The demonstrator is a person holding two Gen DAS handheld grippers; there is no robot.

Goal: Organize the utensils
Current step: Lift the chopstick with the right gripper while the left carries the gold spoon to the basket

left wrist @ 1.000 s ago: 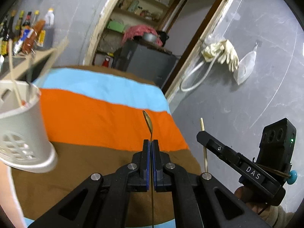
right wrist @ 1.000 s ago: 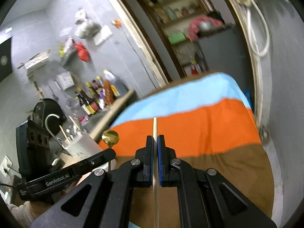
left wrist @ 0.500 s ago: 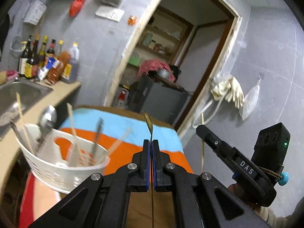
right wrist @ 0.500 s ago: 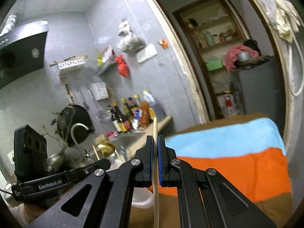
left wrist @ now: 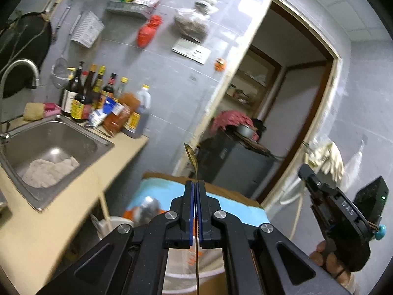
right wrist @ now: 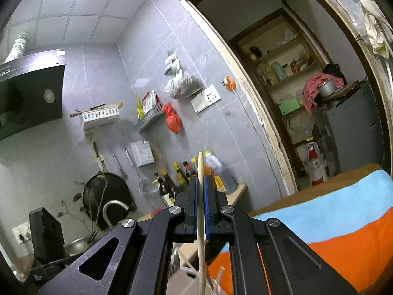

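My left gripper (left wrist: 195,184) is shut on a thin gold spoon (left wrist: 191,156), bowl end pointing up past the fingertips and its handle running down over a white utensil basket (left wrist: 189,277) right below. My right gripper (right wrist: 201,179) is shut on a pale wooden chopstick (right wrist: 201,164), which also points up, its lower end over the basket (right wrist: 189,279) with other sticks in it. The right gripper also shows at the right of the left wrist view (left wrist: 339,209). Both are tilted up toward the wall.
A steel sink (left wrist: 49,145) with a cloth in it and sauce bottles (left wrist: 98,103) on the counter stand at the left. The striped blue, orange and brown cloth (right wrist: 331,223) covers the table. A doorway (right wrist: 307,98) opens to a storeroom.
Both grippers have tilted upward and moved over the basket, so the view went from the table cloth to the wall. Each still holds its utensil.
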